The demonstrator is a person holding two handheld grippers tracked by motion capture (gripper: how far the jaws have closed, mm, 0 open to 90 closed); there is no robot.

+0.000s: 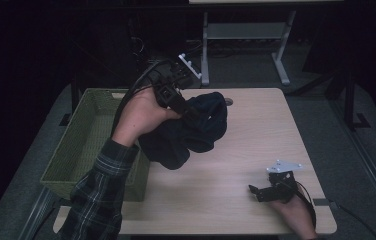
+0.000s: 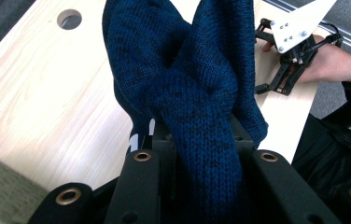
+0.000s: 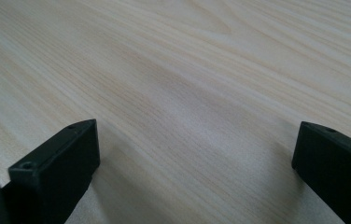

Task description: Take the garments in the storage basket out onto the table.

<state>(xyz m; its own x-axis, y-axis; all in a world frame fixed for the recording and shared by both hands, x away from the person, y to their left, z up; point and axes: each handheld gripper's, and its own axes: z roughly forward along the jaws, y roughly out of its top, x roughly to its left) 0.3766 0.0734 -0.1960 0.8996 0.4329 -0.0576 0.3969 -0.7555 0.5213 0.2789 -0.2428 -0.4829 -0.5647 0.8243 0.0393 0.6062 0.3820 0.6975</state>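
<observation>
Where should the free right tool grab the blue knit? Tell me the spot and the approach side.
Take the low hanging fold of the knit, coming in from the right, the right tool's own side. The left tool pinches the top, so the bulk droops toward the table, and that bunched lobe hangs free for wide-open jaws.
</observation>
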